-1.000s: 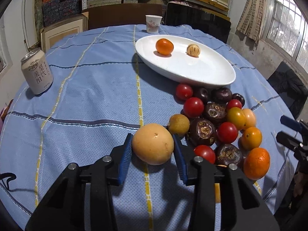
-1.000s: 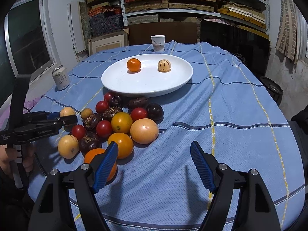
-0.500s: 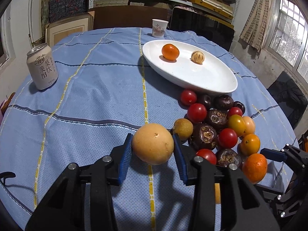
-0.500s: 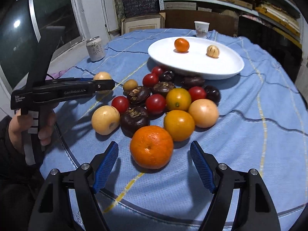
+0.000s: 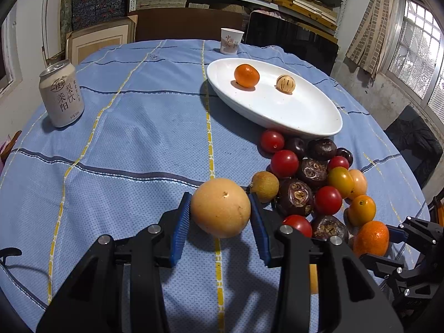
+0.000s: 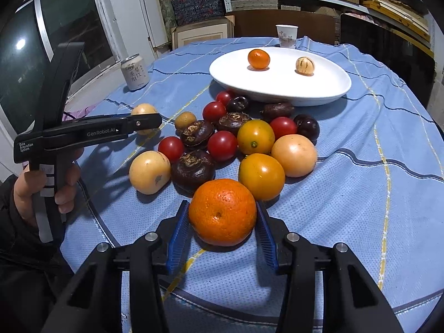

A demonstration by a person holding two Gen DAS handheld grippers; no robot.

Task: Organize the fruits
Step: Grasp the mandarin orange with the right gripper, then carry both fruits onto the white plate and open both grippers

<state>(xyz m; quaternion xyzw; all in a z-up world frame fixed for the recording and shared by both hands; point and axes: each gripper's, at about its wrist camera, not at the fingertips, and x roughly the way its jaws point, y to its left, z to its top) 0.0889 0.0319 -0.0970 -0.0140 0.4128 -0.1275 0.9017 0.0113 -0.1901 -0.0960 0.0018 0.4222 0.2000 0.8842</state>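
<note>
Fruits: right tool (image 6: pixel 222 222) has just closed around the mandarin (image 6: pixel 222 211) at 6 o'clock, while left tool (image 5: pixel 220 212) still grips the pale yellow fruit (image 5: pixel 220 207), both ready for the plate (image 5: pixel 305 116).

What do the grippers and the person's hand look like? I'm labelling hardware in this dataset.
Both grippers, left and right, are black plastic with two angular fingers, silver screw heads and ribbed blue pads. From the right wrist view, the left one has a pistol-style handle with white print reading "GenRobot.AI" and "Data Acquisition System". The bare hand on it emerges from a dark sleeve.
</note>
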